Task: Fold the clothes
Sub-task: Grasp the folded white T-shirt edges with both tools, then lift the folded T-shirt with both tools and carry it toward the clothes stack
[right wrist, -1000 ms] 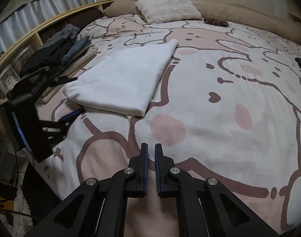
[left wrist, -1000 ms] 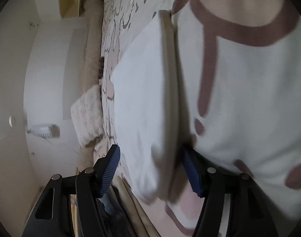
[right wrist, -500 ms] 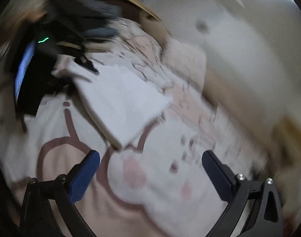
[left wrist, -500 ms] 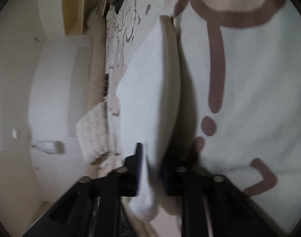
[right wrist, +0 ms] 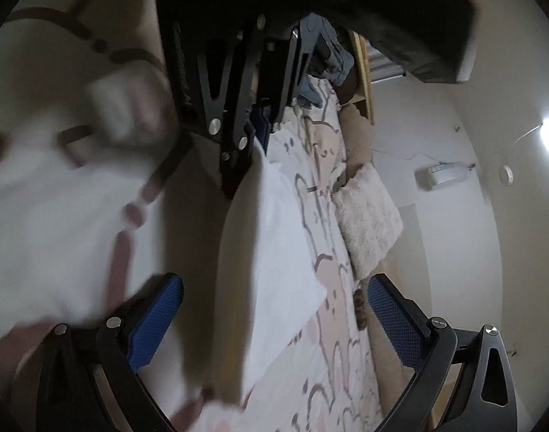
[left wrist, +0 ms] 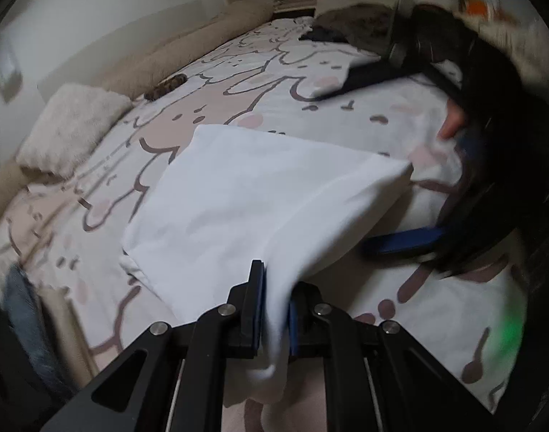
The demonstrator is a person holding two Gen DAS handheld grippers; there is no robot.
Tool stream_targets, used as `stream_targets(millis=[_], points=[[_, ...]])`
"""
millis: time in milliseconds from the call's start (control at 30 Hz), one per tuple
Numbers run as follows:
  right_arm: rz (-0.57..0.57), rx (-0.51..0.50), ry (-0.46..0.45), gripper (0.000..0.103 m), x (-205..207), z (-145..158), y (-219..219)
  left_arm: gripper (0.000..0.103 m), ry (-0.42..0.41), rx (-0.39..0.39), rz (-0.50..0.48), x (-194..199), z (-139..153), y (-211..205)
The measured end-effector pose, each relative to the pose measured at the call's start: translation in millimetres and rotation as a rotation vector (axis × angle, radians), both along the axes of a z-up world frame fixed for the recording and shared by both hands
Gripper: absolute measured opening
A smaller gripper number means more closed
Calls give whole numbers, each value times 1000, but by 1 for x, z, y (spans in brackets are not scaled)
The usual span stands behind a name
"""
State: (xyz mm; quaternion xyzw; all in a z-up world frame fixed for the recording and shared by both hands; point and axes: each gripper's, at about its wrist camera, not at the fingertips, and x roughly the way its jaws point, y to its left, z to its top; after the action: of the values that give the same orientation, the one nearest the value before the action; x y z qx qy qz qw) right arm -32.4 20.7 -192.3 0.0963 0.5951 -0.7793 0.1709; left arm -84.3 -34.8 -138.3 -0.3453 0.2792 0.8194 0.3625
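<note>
The folded white garment point(left wrist: 260, 194) lies across the middle of the left wrist view on the patterned bed cover point(left wrist: 209, 100). Its near corner is pinched between the clenched pads of the left gripper point(left wrist: 274, 309) at lower centre and droops below them. The cloth is soft, light and limp: it sags wherever it is unsupported and its stacked layers will probably slide apart if lifted by one corner only. Judging by that, a second hold should go on the far corner, at right of centre, through all layers.

The right gripper point(right wrist: 274, 320) is spread wide and grasps nothing. Its jaws have just been opening, and in its own view the garment's edge point(right wrist: 274, 252) runs up between them, untouched. In the left wrist view one blue finger point(left wrist: 404, 241) lies just beside that far corner.
</note>
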Motion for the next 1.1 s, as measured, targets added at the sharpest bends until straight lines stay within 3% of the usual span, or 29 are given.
stream_targets(millis=[67, 133, 200, 300, 333, 400, 467, 667, 933, 1000, 1033, 1067, 1100], points=[[-1, 20, 40, 79, -9, -11, -7, 12, 5, 7, 2, 2, 1, 0], [-9, 65, 75, 49, -15, -23, -11, 12, 56, -31, -4, 16, -6, -4], [-19, 93, 85, 40, -17, -31, -6, 13, 154, -115, -24, 25, -11, -4], [-40, 103, 93, 37, -19, -32, 8, 19, 388, -330, -102, 50, -33, 8], [-38, 103, 90, 36, -19, -32, 10, 23, 470, -410, -132, 57, -44, 13], [-31, 103, 85, 29, -18, -33, 14, 45, 601, -542, -184, 70, -64, 17], [-22, 107, 84, 23, -17, -35, 14, 45, 710, -620, -215, 81, -76, 18], [-6, 50, 109, 20, -9, -31, 17, 49, 814, -761, -247, 78, -86, 6], [-7, 19, 130, 20, -4, -31, 17, 48, 971, -866, -342, 83, -111, 5], [-7, 17, 123, 20, -3, -30, 17, 48, 967, -882, -286, 78, -113, 7], [-6, 16, 118, 20, -3, -30, 16, 45, 946, -882, -255, 75, -114, 7], [-5, 14, 110, 19, -4, -30, 17, 31, 924, -882, -223, 73, -115, 7], [0, 13, 96, 12, -4, -28, 17, 13, 858, -873, -190, 68, -116, 7]])
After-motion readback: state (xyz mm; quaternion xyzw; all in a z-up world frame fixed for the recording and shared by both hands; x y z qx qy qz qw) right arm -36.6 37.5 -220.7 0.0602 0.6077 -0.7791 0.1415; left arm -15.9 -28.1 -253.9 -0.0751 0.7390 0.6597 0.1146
